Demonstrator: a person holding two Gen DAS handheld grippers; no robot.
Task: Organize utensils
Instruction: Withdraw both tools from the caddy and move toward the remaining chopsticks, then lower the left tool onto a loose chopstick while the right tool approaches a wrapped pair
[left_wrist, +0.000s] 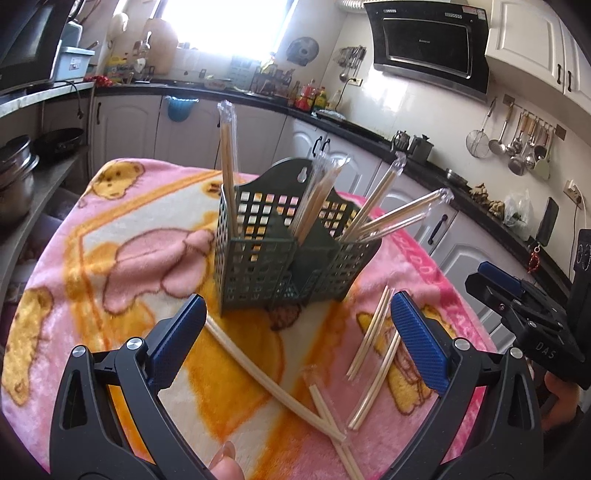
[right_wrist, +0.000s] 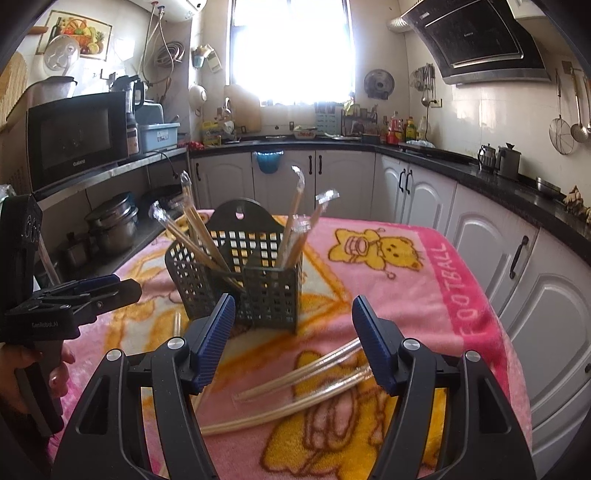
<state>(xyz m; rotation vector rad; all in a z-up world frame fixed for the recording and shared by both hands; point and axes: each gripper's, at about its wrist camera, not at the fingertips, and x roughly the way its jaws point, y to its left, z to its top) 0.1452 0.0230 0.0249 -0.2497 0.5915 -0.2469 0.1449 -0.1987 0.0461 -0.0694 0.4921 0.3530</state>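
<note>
1. Left gripper (left_wrist: 297, 325): jaws spread, empty, above loose chopsticks (left_wrist: 273, 380) on the pink blanket (left_wrist: 122, 258).
2. Right gripper (right_wrist: 293, 332): jaws spread, empty.
3. Green basket (left_wrist: 291, 254): stands mid-blanket, holding wrapped chopsticks (left_wrist: 227, 162).

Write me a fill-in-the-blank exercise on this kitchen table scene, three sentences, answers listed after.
1. The green basket stands on a blanket that is mostly ____ in colour.
2. The left tongs and the right tongs are both ____, gripping nothing.
3. The wrapped chopsticks not yet sorted lie flat on the ____.

Missing words: pink; open; blanket
</note>
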